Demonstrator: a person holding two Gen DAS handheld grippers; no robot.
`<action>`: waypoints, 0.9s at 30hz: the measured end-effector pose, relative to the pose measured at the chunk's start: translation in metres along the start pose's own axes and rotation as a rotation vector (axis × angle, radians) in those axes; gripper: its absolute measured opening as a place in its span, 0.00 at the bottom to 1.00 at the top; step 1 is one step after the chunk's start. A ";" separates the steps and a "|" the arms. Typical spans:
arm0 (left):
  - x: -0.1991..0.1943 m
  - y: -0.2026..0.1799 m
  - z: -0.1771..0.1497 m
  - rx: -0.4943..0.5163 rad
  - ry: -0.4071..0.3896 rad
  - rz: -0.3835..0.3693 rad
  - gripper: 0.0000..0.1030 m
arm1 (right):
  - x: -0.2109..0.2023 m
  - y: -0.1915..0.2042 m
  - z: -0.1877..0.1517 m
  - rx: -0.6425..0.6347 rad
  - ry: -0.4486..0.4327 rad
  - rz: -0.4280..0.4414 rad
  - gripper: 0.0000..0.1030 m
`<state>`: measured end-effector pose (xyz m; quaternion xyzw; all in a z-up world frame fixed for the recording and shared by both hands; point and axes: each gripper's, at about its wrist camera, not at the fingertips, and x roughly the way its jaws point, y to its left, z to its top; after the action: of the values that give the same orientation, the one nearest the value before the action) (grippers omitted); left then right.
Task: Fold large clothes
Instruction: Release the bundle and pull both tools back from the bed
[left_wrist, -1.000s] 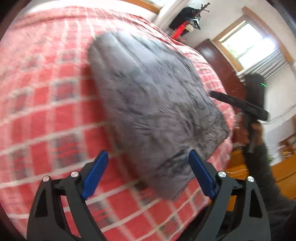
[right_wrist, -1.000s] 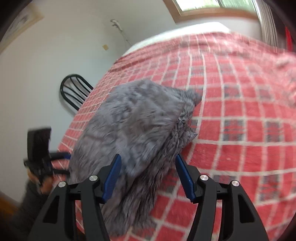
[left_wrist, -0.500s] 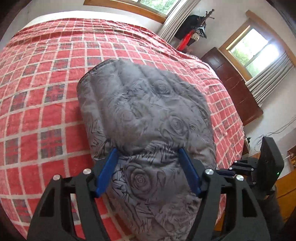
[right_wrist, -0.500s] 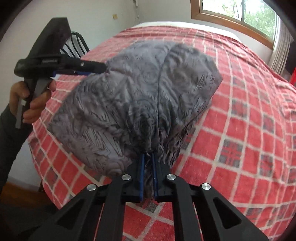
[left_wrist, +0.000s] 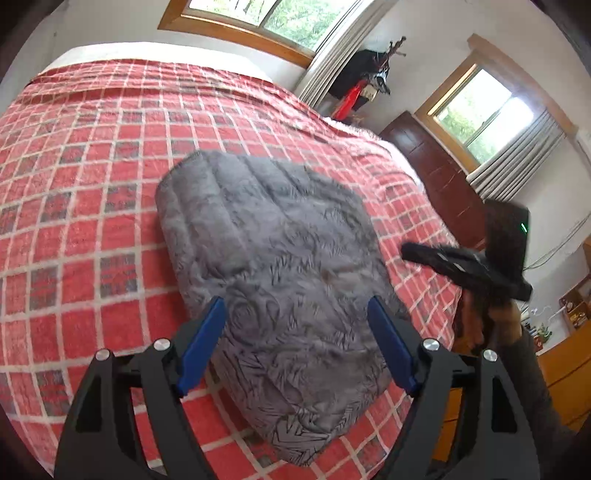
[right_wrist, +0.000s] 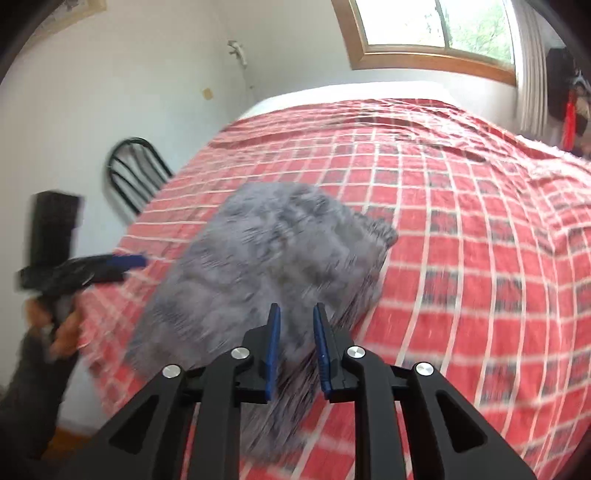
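Through the left wrist camera, the grey quilted garment (left_wrist: 280, 280) lay folded into a thick oblong bundle on the bed (left_wrist: 74, 206), near the foot edge, on the red checked bedspread (left_wrist: 92, 122); the left tongs (left_wrist: 295, 343) stood wide apart above its near end, clamped on nothing, the blue pads (left_wrist: 201, 345) clear of the cloth on either side; off to the right the right tongs (left_wrist: 410, 253) showed side-on and blurred, held above the bed's edge and apart from the bundle, and I could not tell from here how their jaws stood; a dark wooden door (left_wrist: 439, 173) and a curtained window (left_wrist: 484, 110) were beyond.

Through the right wrist camera, much smeared by motion, the garment showed as a grey padded slab (right_wrist: 266, 266) running towards the bed's left edge; the right tongs (right_wrist: 295, 350) were slightly parted, a narrow gap between the pads, with no cloth in it; the left tongs (right_wrist: 131, 260) hung at the far left over the bed's edge, beside a black chair (right_wrist: 135, 173) against the wall.

To my eye the thing was soft, puffy and light for its bulk, with a smooth printed shell likely to slip; its padding would spring open unless pressed; I judged a firm pinch on a stitched hem or corner, through all layers, safer than on the plump middle.
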<state>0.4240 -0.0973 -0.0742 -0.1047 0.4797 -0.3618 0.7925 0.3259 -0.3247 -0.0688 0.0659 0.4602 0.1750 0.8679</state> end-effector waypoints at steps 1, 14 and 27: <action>0.006 0.000 -0.001 -0.003 0.014 0.005 0.76 | 0.018 -0.004 -0.001 0.012 0.033 -0.008 0.19; -0.018 -0.014 -0.037 -0.016 -0.018 0.124 0.87 | -0.027 0.039 -0.044 -0.075 0.007 0.046 0.19; -0.063 -0.061 -0.119 0.059 -0.158 0.482 0.97 | -0.099 0.082 -0.119 -0.070 -0.148 -0.172 0.97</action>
<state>0.2779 -0.0772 -0.0619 0.0082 0.4167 -0.1669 0.8936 0.1571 -0.2895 -0.0371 0.0086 0.3924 0.1104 0.9131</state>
